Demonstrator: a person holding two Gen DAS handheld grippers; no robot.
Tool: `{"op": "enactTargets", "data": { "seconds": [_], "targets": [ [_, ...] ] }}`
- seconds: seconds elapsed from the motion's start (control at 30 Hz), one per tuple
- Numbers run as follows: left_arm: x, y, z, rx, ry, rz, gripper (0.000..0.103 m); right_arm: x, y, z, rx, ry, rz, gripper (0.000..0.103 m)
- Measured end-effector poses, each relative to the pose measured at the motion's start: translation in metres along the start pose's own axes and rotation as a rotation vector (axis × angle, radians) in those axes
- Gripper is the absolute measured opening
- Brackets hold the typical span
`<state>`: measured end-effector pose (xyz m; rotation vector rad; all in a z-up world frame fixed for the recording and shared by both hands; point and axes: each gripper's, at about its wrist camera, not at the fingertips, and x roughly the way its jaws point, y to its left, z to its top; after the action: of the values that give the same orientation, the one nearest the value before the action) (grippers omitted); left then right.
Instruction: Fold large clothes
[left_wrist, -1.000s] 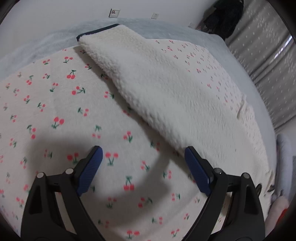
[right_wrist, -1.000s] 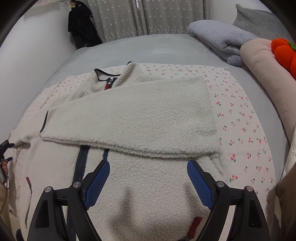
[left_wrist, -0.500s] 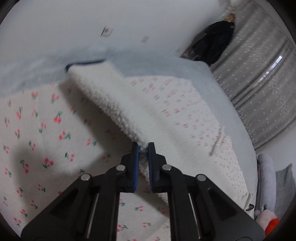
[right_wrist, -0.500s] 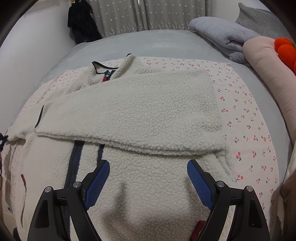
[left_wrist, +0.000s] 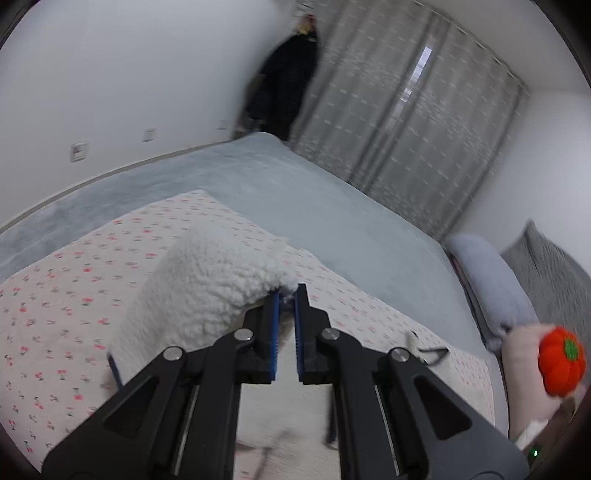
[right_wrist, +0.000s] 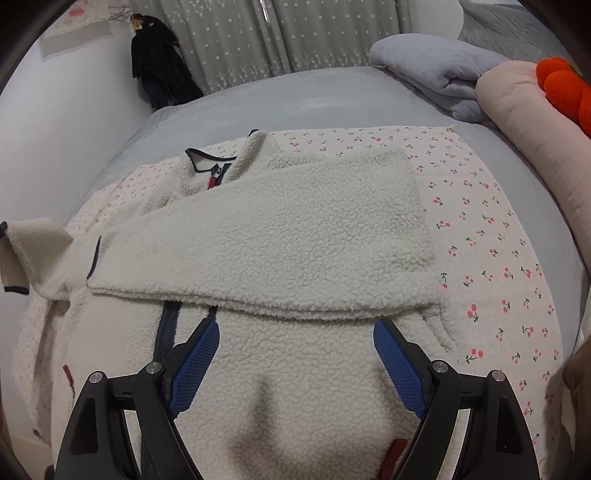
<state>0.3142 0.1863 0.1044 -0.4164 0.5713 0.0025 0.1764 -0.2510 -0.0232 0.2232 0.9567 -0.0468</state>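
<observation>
My left gripper is clamped on a fold of the cream fleece jacket, its blue pads pinched narrow around the fluffy edge. That piece, the sleeve, arches up and away to the left of my fingers, lifted clear of the cherry-print sheet under it. From the right wrist camera the same sleeve shows at the far left edge, raised, its dark-trimmed cuff hanging.

My right gripper hangs spread wide and holds nothing, low over the jacket's lower front. The other sleeve lies folded flat across the chest just beyond my fingertips, and the dark zipper runs down beside my left finger. The jacket lies on the cherry-print sheet, collar away from me, toward the grey curtains.
</observation>
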Motion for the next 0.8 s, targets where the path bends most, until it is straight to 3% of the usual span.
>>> {"op": "enactTargets", "data": {
  "seconds": [0.23, 0.43, 0.6, 0.8],
  "targets": [
    [0.013, -0.112, -0.043, 0.172, 0.105, -0.156, 0.008, -0.004, -0.006, 0.003, 0.028, -0.012, 0.014, 0.087],
    [0.027, -0.192, -0.106, 0.339, 0.214, -0.251, 0.008, -0.003, -0.012, 0.002, 0.045, -0.012, 0.016, 0.087],
    [0.05, -0.229, -0.182, 0.471, 0.36, -0.273, 0.008, 0.0, -0.015, 0.0, 0.049, -0.002, 0.013, 0.087],
    [0.082, -0.23, -0.262, 0.54, 0.565, -0.282, 0.008, 0.007, -0.012, -0.002, 0.044, 0.012, 0.005, 0.087]
  ]
}}
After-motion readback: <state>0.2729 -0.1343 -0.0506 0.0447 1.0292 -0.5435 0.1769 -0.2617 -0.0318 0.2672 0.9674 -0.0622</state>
